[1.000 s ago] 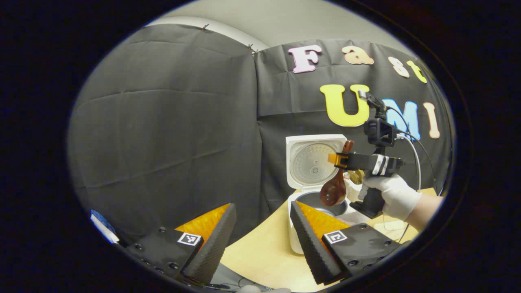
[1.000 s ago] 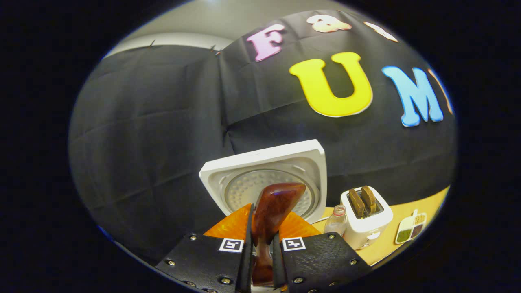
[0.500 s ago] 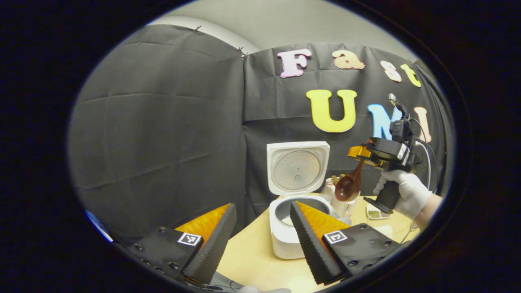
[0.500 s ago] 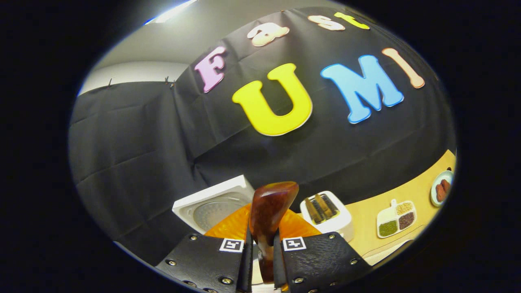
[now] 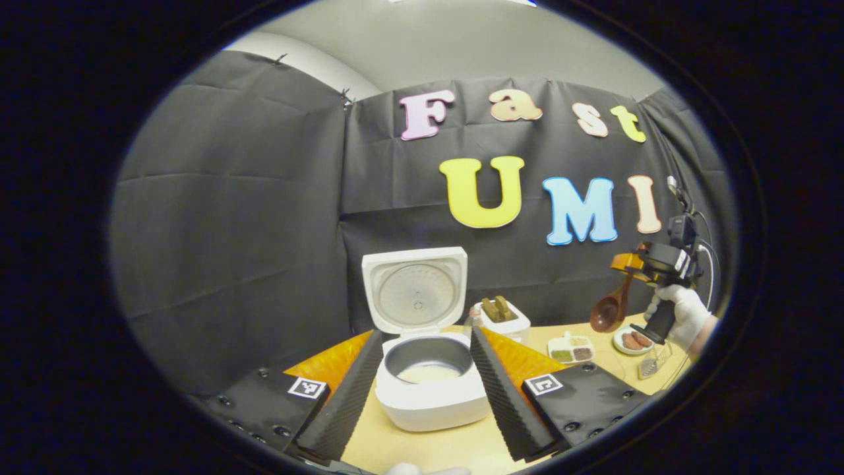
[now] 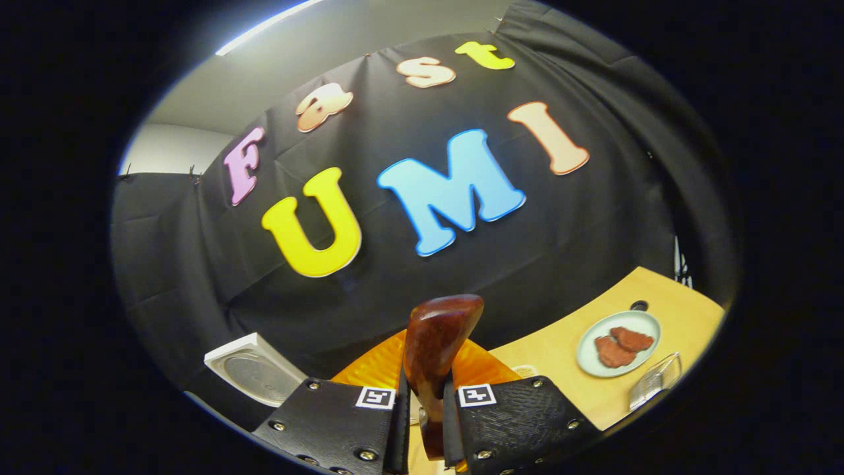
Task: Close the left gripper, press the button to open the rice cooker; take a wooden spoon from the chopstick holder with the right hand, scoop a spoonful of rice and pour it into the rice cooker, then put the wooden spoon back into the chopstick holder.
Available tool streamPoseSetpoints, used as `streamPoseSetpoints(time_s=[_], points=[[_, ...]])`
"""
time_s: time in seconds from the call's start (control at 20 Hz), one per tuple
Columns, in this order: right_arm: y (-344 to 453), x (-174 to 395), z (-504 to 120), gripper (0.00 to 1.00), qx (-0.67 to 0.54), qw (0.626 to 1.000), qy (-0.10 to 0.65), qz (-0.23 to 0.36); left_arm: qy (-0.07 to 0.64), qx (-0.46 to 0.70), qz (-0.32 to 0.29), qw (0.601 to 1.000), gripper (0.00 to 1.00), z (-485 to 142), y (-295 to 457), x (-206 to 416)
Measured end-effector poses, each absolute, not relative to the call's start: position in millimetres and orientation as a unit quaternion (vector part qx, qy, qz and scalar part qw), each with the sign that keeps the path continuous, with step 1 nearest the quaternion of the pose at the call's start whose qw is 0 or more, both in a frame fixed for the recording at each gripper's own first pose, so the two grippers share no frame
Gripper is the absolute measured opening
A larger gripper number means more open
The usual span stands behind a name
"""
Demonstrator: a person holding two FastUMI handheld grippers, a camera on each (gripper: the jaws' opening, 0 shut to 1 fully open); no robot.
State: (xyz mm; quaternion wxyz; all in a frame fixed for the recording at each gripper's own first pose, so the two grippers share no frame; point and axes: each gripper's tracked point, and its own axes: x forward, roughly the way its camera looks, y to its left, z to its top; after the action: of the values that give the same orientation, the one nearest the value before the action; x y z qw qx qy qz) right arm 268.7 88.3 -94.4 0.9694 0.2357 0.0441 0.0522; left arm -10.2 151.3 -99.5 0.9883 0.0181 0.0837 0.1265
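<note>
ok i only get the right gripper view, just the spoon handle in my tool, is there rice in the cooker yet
observer: yes. In the left gripper view the rice cooker stands open with a pale layer of rice in its pot.
operator: and the spoon bowl, anything in it
observer: the wooden spoon hangs bowl down from the right tool, above the plate; the bowl looks empty.
operator: left tool doing anything
observer: the left tool is open and holds nothing.

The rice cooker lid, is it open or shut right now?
Open. The rice cooker has its lid standing upright behind the pot, inner plate facing forward, and the bowl lies exposed with rice at its bottom.
</note>
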Motion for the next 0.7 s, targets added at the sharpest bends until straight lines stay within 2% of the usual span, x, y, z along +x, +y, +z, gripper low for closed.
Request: streamPoseSetpoints(time_s=[0.4, 0.7], points=[[-87.0, 247.8, -128.0, 0.21, 0.234, 0.969, 0.039, -0.069, 0.080, 0.039, 0.091, 0.992, 0.96, -87.8, 100.4, 0.9], [-141.4, 236.5, -177.1, 0.21, 0.246, 0.961, 0.067, -0.108, 0.084, 0.048, 0.083, 0.992, 0.97, -78.5, 71.0, 5.0]])
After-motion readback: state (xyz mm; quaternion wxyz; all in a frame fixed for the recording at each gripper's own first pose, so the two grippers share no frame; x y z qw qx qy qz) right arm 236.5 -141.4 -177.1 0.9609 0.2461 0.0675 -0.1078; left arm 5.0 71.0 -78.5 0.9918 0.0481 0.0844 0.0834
